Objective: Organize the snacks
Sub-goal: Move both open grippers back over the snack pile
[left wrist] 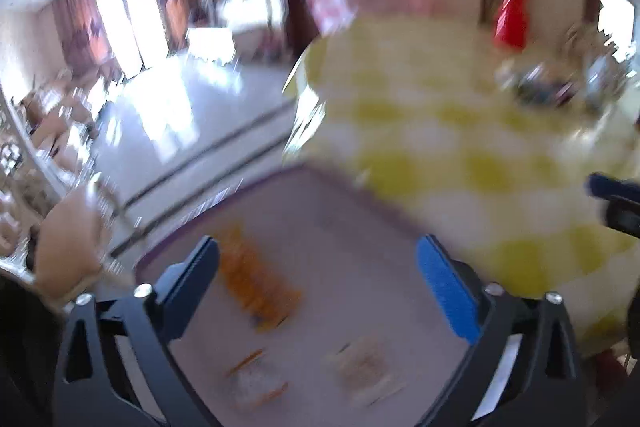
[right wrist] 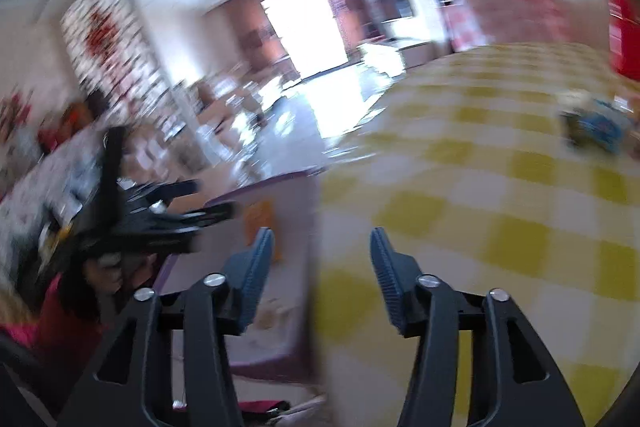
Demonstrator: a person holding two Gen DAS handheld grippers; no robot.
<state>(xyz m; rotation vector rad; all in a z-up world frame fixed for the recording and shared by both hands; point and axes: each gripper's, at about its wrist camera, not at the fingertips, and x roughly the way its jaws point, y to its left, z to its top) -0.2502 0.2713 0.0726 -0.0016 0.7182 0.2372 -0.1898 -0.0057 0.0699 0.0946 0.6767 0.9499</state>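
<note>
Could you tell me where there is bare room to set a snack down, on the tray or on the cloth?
The checked cloth lies bare between the purple tray and the blurred pile of packets at its far side. The tray's far half is free; its near half is crowded by an orange packet and two pale packets. Both tongs hang open, empty.

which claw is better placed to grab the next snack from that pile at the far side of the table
Right, probably. The right claw is open over the checked cloth, facing the snack pile. The left claw hangs open over the tray.
</note>
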